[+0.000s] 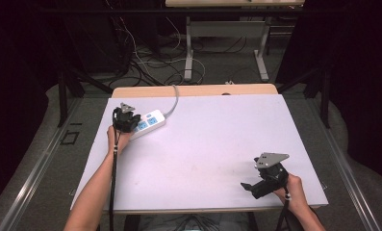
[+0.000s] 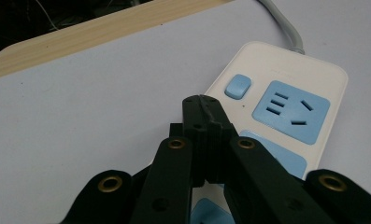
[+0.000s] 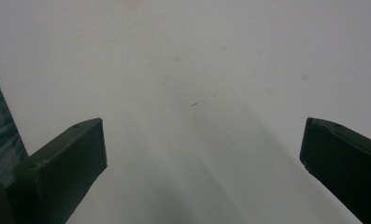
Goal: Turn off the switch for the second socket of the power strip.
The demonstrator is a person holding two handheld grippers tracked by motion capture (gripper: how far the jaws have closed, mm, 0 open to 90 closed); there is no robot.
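Note:
A white power strip point(image 1: 149, 122) with blue sockets lies at the back left of the white table point(image 1: 203, 144), and its grey cable point(image 1: 173, 101) runs off toward the far edge. My left gripper point(image 1: 133, 122) is shut, its tips over the strip. In the left gripper view the closed tips point(image 2: 202, 105) hover just beside the strip's small blue button point(image 2: 238, 87), with a blue socket point(image 2: 291, 111) to the right; nothing is between the jaws. My right gripper point(image 1: 253, 180) stands open near the front right, its jaws point(image 3: 202, 154) wide apart over bare tabletop.
A wooden strip point(image 1: 193, 90) borders the table's far edge. Beyond it are a floor with loose cables point(image 1: 150, 62) and the legs of another table point(image 1: 188, 53). The person's forearms come in from the bottom at both sides.

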